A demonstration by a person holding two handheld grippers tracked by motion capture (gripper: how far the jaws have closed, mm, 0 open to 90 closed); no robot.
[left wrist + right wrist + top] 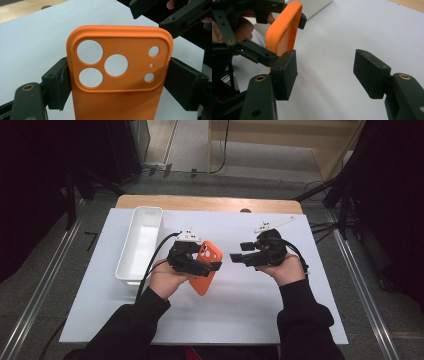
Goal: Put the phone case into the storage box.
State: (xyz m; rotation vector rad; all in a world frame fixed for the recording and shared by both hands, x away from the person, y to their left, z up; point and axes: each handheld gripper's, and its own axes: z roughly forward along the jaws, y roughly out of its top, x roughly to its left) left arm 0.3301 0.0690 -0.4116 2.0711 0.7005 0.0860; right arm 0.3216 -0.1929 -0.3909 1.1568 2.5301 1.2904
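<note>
Holding: left tool (212, 265) clamps the orange phone case (206, 266) by its 2 long edges, above the worktop (240, 315).
Right tool (236, 257): jaws apart, nothing between them, just beside the case's edge.
White bin (140, 245): left of the case, well apart from the right tool.
Advice: keep the left grip steady near the camera cutouts; bring the right pads squarely onto the free edges before squeezing, so the soft case doesn't twist.

orange phone case (117, 75): lower end cut off by the bottom edge in the left gripper view | high view: its left edge was hidden behind the left gripper (192, 257) | white bin (317, 6): cropped at the top edge in the right gripper view
</note>
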